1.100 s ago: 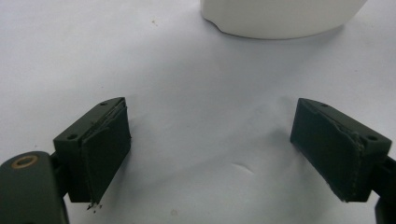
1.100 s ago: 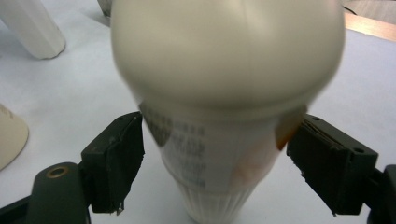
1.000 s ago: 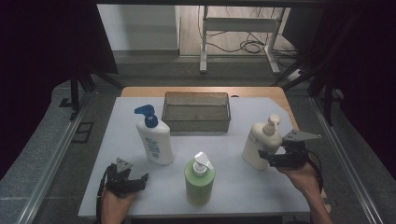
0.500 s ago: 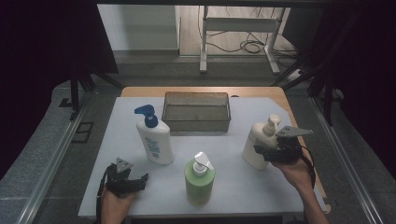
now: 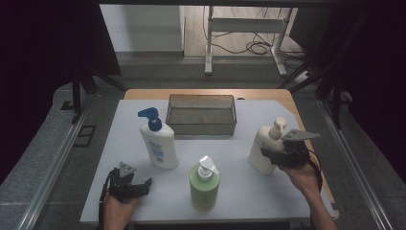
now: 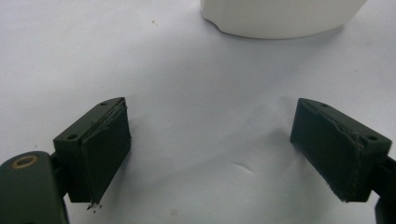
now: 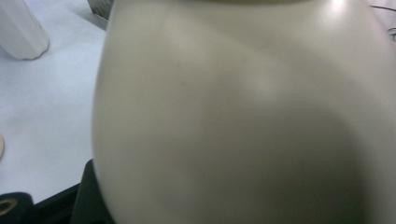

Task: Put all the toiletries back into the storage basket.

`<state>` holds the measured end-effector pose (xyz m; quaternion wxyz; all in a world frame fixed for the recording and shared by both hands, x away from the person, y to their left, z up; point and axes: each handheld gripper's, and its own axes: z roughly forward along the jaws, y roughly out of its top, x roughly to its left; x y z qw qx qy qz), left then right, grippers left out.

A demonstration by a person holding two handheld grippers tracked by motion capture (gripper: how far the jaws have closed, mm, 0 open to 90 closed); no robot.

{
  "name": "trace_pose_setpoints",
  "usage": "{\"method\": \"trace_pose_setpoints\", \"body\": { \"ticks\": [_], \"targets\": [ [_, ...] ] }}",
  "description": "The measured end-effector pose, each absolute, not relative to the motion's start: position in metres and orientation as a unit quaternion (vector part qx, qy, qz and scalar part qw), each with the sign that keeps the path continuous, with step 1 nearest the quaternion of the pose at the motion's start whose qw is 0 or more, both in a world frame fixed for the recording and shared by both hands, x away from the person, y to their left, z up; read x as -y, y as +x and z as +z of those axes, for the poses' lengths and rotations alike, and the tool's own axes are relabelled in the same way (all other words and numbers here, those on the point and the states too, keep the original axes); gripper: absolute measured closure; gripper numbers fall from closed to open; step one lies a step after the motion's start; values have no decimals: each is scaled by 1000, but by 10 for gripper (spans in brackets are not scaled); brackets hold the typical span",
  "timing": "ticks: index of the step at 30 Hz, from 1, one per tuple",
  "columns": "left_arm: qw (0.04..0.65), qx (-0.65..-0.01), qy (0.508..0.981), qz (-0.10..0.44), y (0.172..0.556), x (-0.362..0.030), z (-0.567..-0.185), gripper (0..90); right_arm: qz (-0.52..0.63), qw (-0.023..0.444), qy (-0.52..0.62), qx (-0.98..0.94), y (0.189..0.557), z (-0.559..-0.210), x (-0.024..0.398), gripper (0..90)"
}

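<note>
Currently the cream pump bottle (image 5: 264, 152) stands upright at the right side of the white mat (image 5: 239, 191), well apart from the wire basket (image 5: 201, 114) at the far edge. I have the right gripper (image 5: 273, 154) brought up against the bottle's lower body from the near right side. Its jaws have just been closing, with the bottle between them. In the right gripper view the bottle's wall (image 7: 243, 121) sits almost against the camera, and one black jaw shows at the bottom left edge, close to the wall. I cannot tell whether the pads press on the bottle yet.

Risks from here, as I judge them:
- The bottle is smooth and rounded. A grip set low on the curved wall may let it slide out or tilt once lifted.
- A pad that meets the wall off-centre may push the bottle sideways across the mat and tip it.
- The pump head (image 5: 278, 125) makes the bottle top-heavy; a quick lift could swing it.

The left gripper (image 5: 130, 188) rests at the near left of the mat, jaws spread wide and empty. The blue-capped white bottle (image 5: 158, 143) stands just beyond it. The green bottle (image 5: 205, 184) stands near the middle front, clear of both grippers.
</note>
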<state>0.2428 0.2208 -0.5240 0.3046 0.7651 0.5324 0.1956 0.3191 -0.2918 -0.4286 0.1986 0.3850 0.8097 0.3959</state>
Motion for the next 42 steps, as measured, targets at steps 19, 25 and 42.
{"method": "trace_pose_setpoints", "body": {
  "ticks": [19,25,42],
  "targets": [
    [304,-531,766,196,243,-221,-524,115,394,208,376,-812,319,-406,284,390],
    [305,-532,765,196,243,-221,-524,115,399,204,373,-813,320,-397,281,390],
    [305,-532,765,197,243,-221,-524,115,411,200,355,-815,336,-375,254,391]
  ]
}}
